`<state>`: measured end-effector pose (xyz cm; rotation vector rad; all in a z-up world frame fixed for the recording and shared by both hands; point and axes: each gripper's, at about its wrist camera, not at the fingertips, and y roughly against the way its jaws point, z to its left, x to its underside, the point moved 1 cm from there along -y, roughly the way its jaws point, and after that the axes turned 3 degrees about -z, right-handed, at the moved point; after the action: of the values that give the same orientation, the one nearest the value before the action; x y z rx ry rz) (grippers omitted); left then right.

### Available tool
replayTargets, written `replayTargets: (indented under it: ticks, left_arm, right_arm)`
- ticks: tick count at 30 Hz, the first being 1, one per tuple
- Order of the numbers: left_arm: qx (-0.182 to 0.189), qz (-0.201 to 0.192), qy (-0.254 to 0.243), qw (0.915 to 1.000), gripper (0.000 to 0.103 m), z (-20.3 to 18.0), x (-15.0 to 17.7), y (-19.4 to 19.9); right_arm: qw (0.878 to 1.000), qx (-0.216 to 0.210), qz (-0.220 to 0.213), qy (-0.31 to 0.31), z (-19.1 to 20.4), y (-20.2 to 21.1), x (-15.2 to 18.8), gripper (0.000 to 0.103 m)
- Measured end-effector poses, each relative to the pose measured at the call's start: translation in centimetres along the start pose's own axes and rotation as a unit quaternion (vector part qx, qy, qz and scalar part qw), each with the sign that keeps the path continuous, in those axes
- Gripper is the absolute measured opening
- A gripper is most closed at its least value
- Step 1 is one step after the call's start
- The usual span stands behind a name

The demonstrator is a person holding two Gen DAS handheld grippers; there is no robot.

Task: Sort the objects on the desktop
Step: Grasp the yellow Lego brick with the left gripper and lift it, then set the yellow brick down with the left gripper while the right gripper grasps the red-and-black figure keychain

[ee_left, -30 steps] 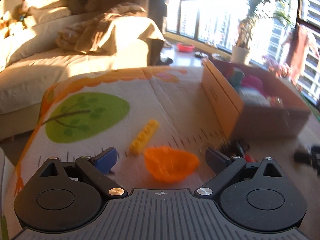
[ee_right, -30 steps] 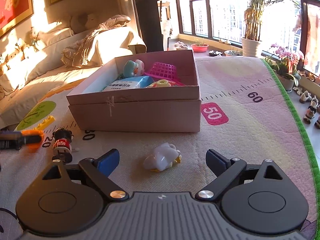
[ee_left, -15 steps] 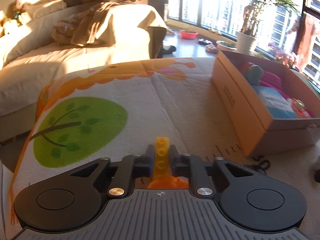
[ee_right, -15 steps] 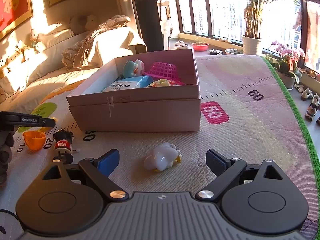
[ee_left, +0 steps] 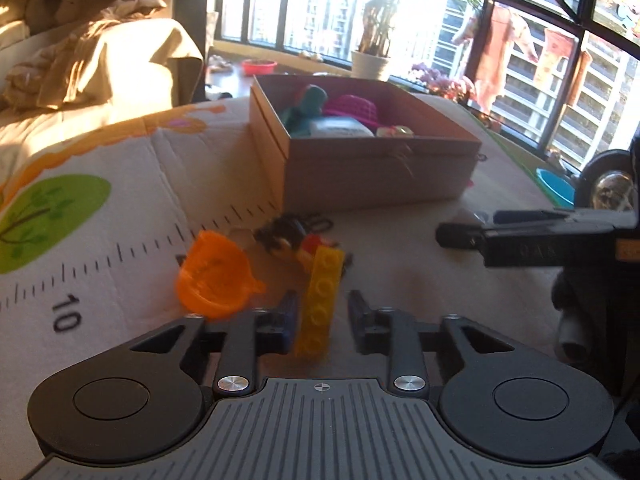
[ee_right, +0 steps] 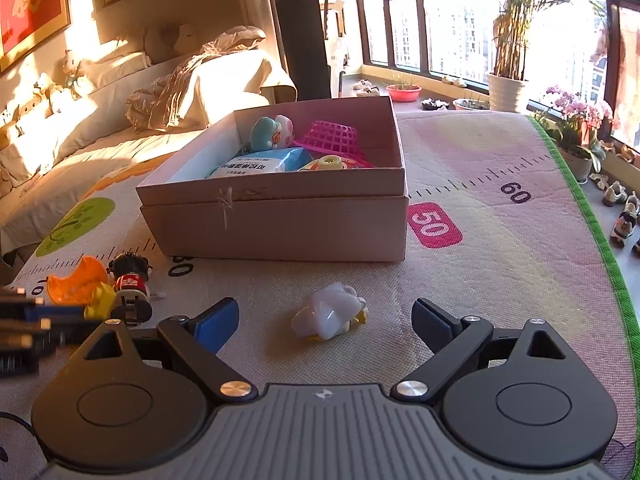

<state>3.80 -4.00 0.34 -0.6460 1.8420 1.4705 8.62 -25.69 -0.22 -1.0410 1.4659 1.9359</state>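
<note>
L gripper (ee_left: 323,314) jaws just opened a bit; yellow brick (ee_left: 320,304) between, touching left pad only. R gripper (ee_right: 325,318) jaws spread wide around white toy (ee_right: 328,317), no contact.

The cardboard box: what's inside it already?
In the cardboard box: a teal-and-pink plush toy, a pink mesh basket, a blue wipes pack and a yellow-capped item. Anything beneath these is hidden.

Yellow brick (ee_left: 320,300), orange cup (ee_left: 214,276), pink basket (ee_right: 332,138), brown box (ee_right: 280,224).
</note>
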Motion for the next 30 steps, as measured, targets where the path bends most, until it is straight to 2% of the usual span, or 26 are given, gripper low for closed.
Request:
replayTargets:
  ticks: [2,7,9,11,15,16,19,22,25,26,27,28,29,30]
  left_arm:
    - [0.008,0.004,-0.005,1.0000,0.056,-0.4,0.7,0.2]
    - [0.008,0.004,-0.011,0.9999,0.068,-1.0,1.4,0.7]
    - [0.008,0.004,-0.003,1.0000,0.072,-0.9,1.5,1.0]
    - [0.013,0.003,0.002,0.9999,0.073,-1.0,1.6,1.2]
    - [0.027,0.004,0.010,0.9996,0.074,-1.3,1.6,1.3]
    - [0.026,0.002,0.012,0.9996,0.075,-1.5,1.6,1.2]
    - [0.009,0.001,0.014,0.9999,0.076,-1.6,1.3,0.8]
    - [-0.011,0.001,0.016,0.9998,0.075,-1.3,1.1,0.4]
    - [-0.029,-0.001,0.017,0.9994,0.067,-1.1,1.1,0.3]
    - [-0.036,-0.004,0.017,0.9992,0.059,-1.0,1.1,0.4]
    - [-0.042,-0.010,0.016,0.9989,0.046,-0.8,1.0,0.4]
    - [-0.046,-0.014,0.015,0.9987,0.038,-0.7,1.0,0.5]
    - [-0.047,-0.014,0.014,0.9987,0.025,-0.6,1.0,0.6]
    - [-0.044,-0.012,0.014,0.9989,0.018,-0.4,1.1,0.7]
  right_arm:
    - [1.000,0.000,-0.001,0.000,0.0,0.0,0.0,0.094]
    - [1.000,0.000,-0.002,0.008,0.2,0.0,0.0,0.094]
    - [1.000,0.004,0.000,0.014,0.4,-0.1,-0.2,0.089]
    - [1.000,0.006,0.005,0.020,0.5,-0.4,-0.3,0.074]
    - [0.999,0.012,0.011,0.031,1.0,-0.8,-0.6,0.052]
    - [0.999,0.008,0.013,0.034,1.2,-0.7,-0.6,0.043]
    - [0.998,-0.031,0.030,0.039,1.8,0.1,-0.4,0.041]
    - [0.997,-0.038,0.031,0.065,2.7,1.2,0.1,0.042]
    - [0.997,-0.042,0.023,0.068,3.0,2.4,0.1,0.046]
    - [0.997,-0.043,0.019,0.066,3.0,2.7,-0.1,0.048]
    - [0.997,-0.044,0.015,0.064,3.1,3.0,-0.2,0.052]
    - [0.997,-0.043,0.010,0.063,3.2,3.2,-0.4,0.055]
    - [0.997,-0.041,0.006,0.062,3.2,3.4,-0.5,0.057]
    - [0.997,-0.039,0.004,0.060,3.3,3.5,-0.8,0.057]
